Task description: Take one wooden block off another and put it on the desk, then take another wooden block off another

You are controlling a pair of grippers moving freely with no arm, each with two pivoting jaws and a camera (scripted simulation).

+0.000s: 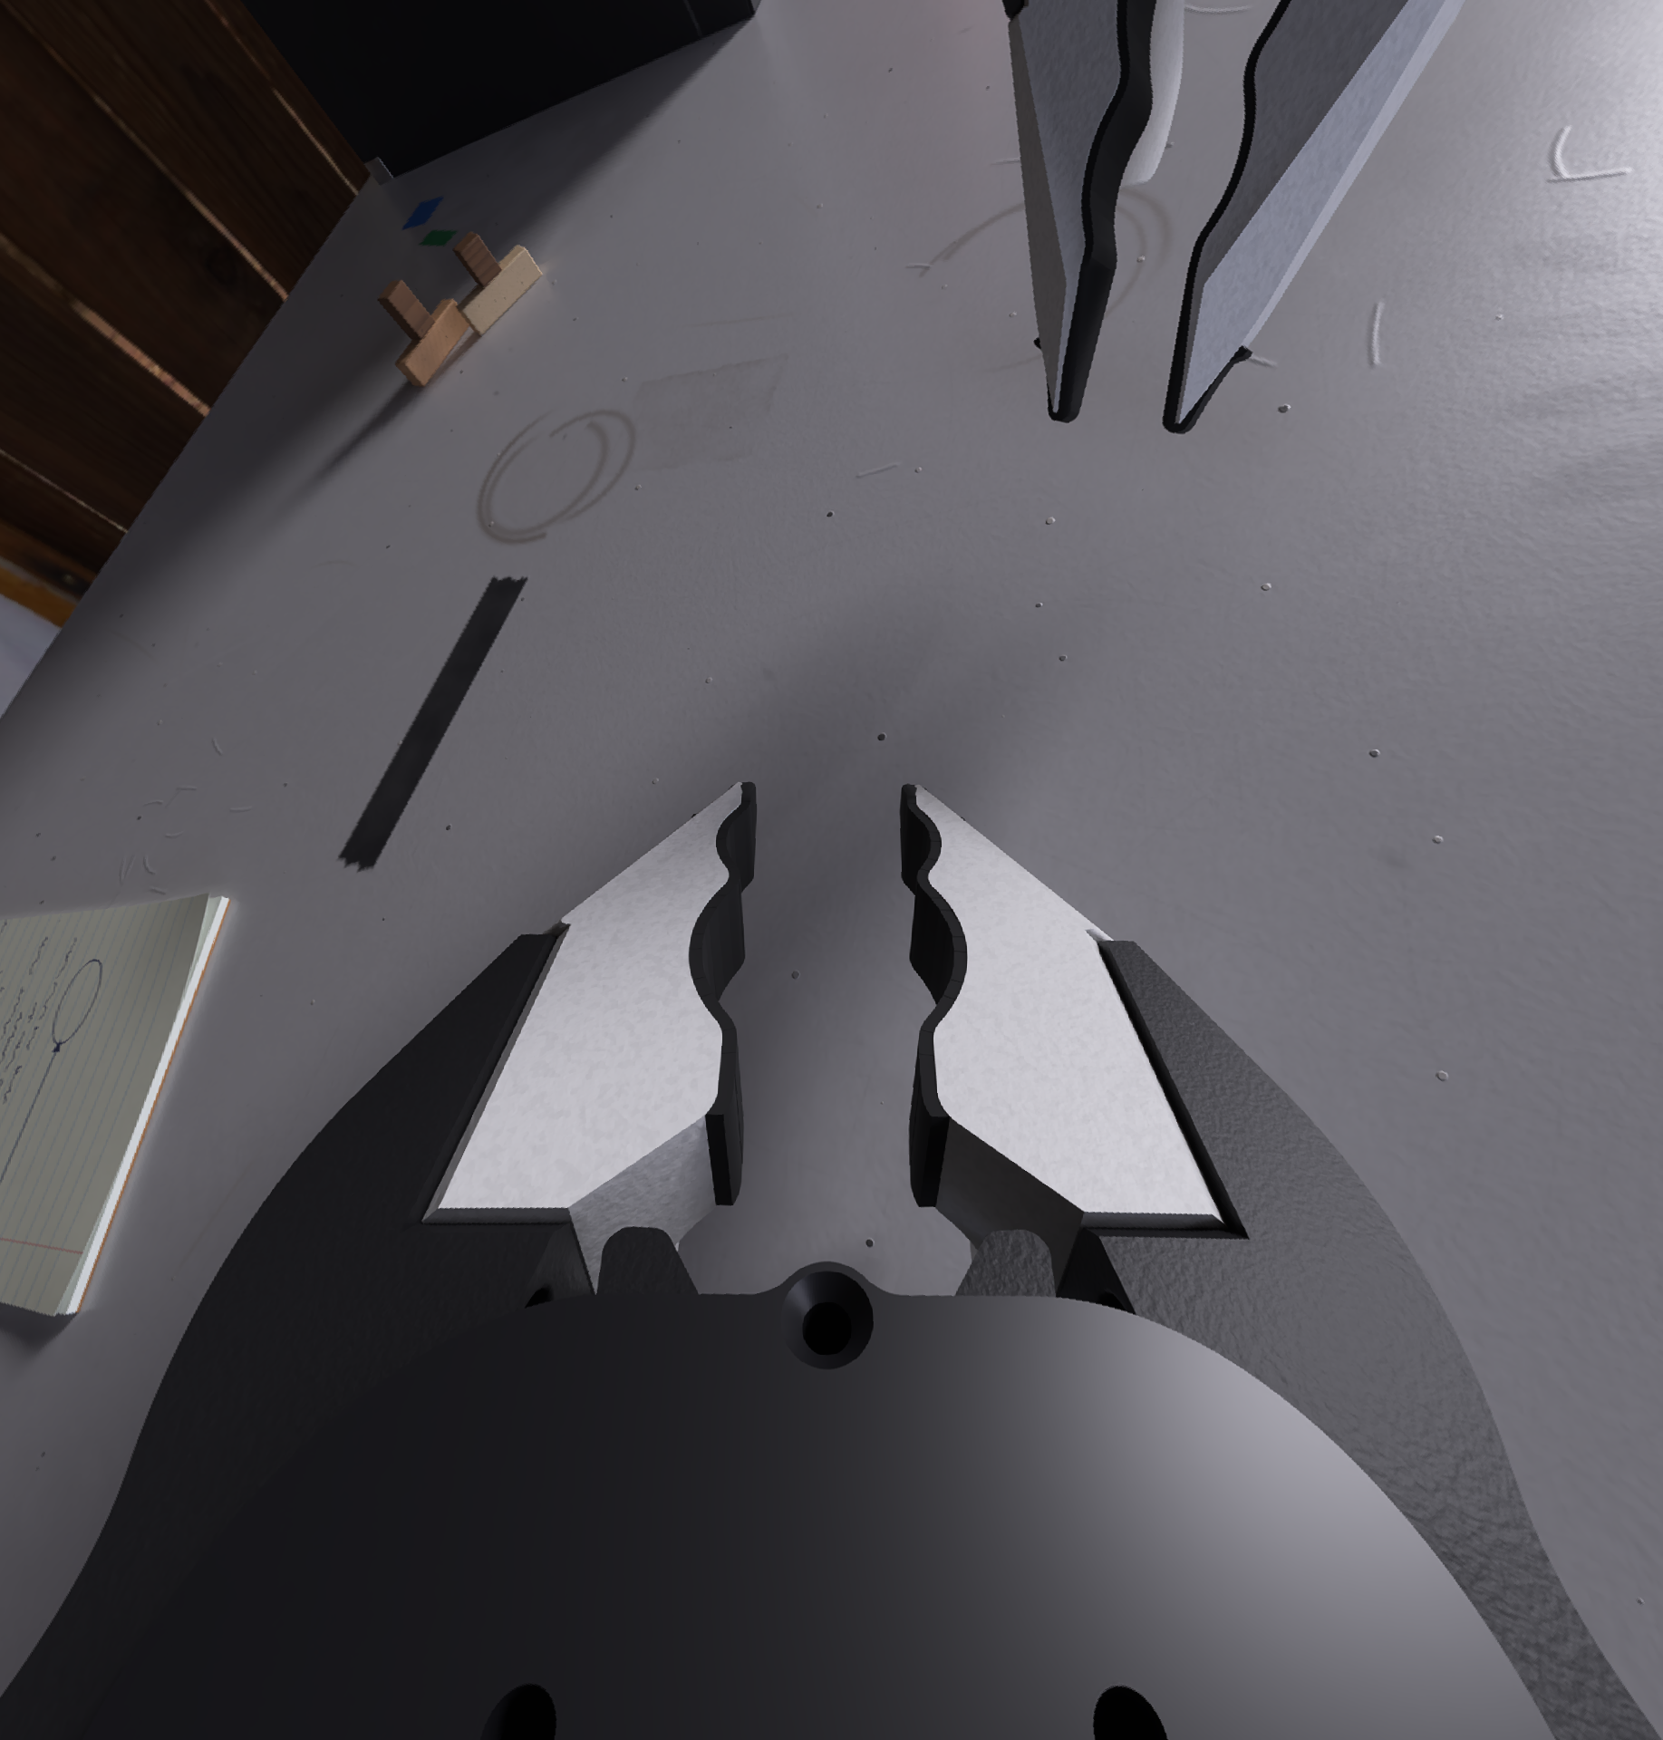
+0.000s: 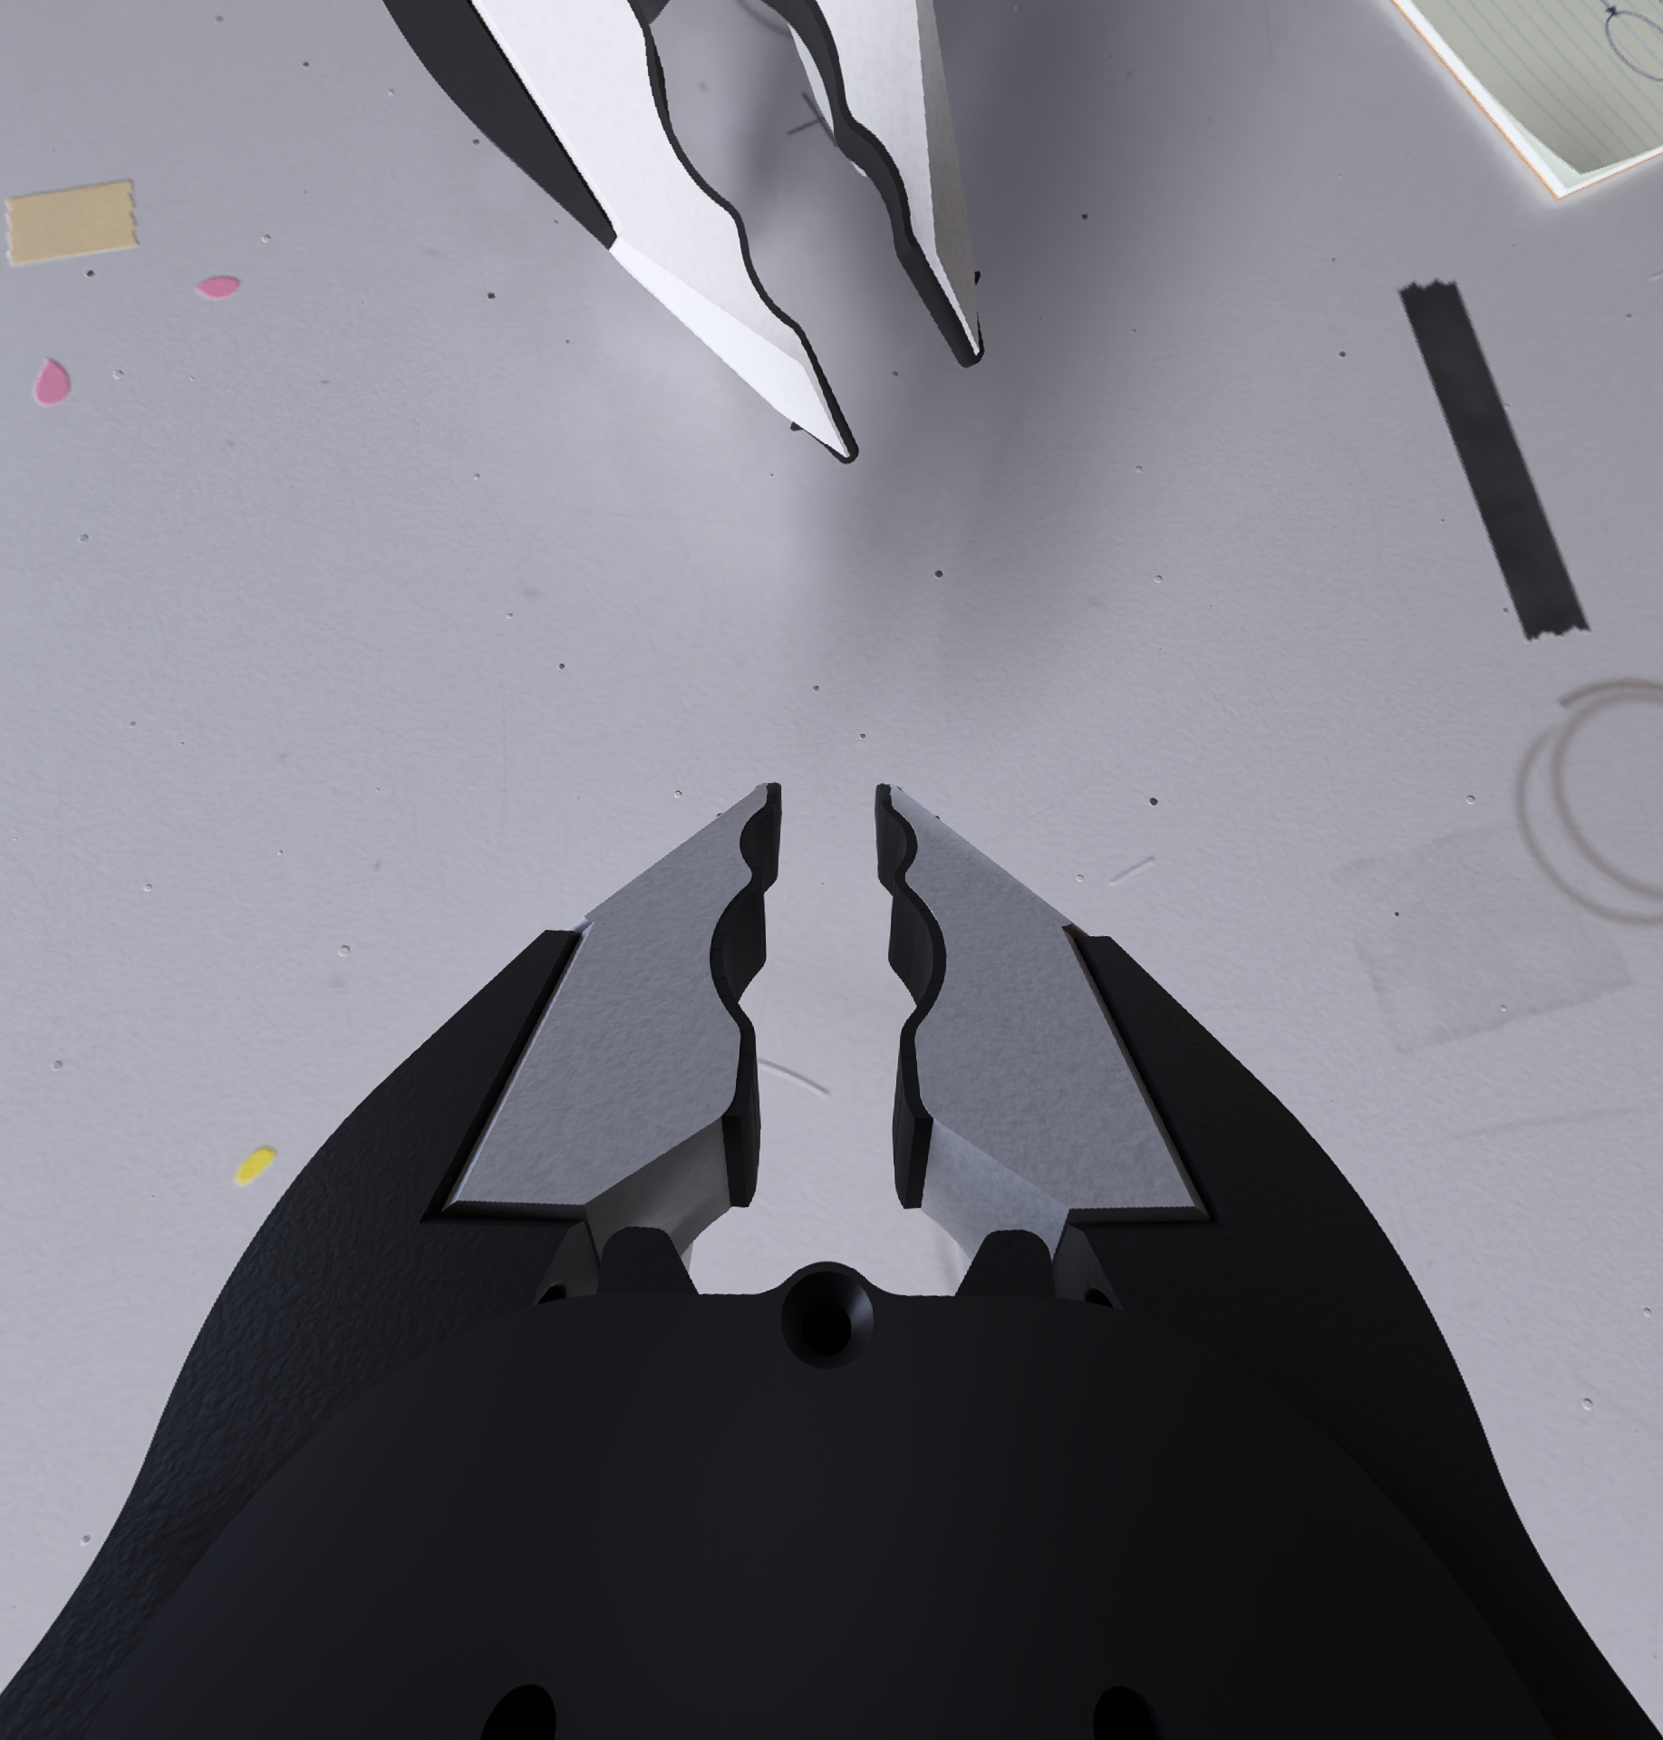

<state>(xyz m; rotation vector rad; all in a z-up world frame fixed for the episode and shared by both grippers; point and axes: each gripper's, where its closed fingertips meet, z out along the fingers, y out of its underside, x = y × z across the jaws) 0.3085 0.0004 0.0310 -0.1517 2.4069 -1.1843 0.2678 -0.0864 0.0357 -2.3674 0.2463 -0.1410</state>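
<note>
Both the left gripper (image 1: 828, 796) and right gripper (image 2: 827, 796) hung part-open and empty; the pale stacked wooden blocks (image 1: 460, 306) at upper left ran diagonally toward upper right on the grey tabletop (image 1: 1185, 659).

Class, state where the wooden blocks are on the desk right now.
Only the left wrist view shows the wooden blocks: upper left, near the desk's edge, just below the blue and green marks, far from both tools.

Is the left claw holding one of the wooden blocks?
No, the left claw is open and empty; the small wooden blocks sit far off near the desk edge.
</note>
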